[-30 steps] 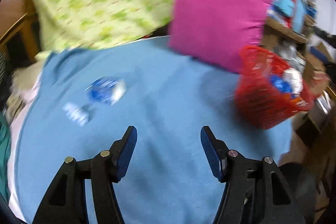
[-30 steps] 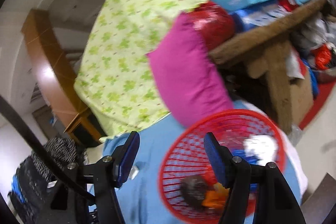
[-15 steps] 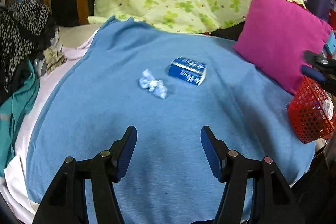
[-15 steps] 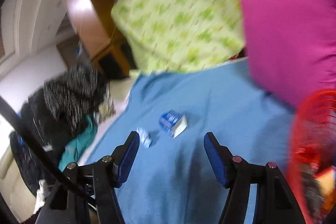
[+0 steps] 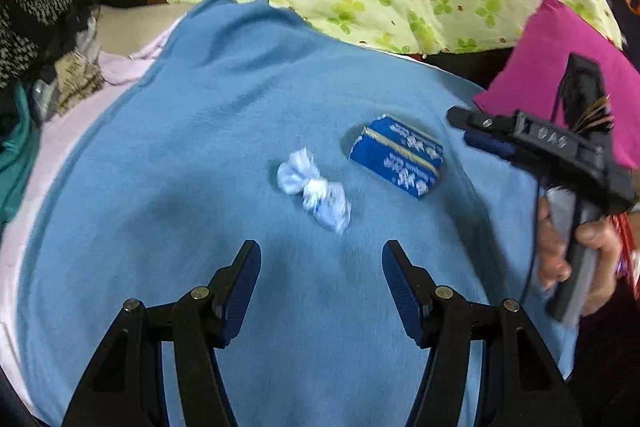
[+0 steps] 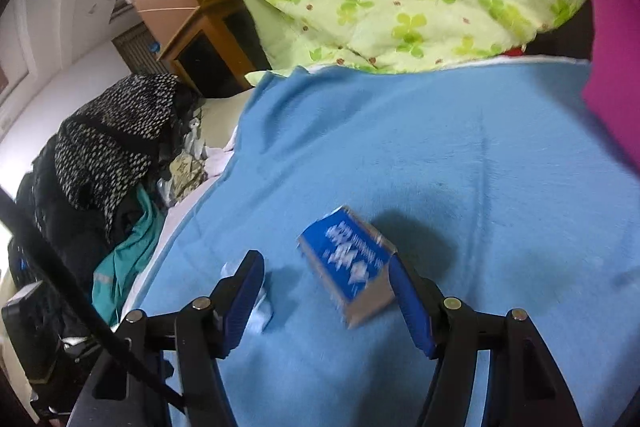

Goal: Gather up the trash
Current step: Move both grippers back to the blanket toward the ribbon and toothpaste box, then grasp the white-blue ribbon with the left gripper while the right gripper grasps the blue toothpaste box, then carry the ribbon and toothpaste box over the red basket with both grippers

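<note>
the blue carton lies flat near the middle of the blue blanket, its long axis slanting from the far left toward the near right. the right gripper is the nearer one: jaws spread, nothing pinched, with the carton between them and hard against the right-hand finger; contact cannot be confirmed. the crumpled wrapper lies just left of the carton, directly ahead of the left gripper, which is also spread and empty, apart from it. likely next move: right jaws close across the carton's short axis.
</note>
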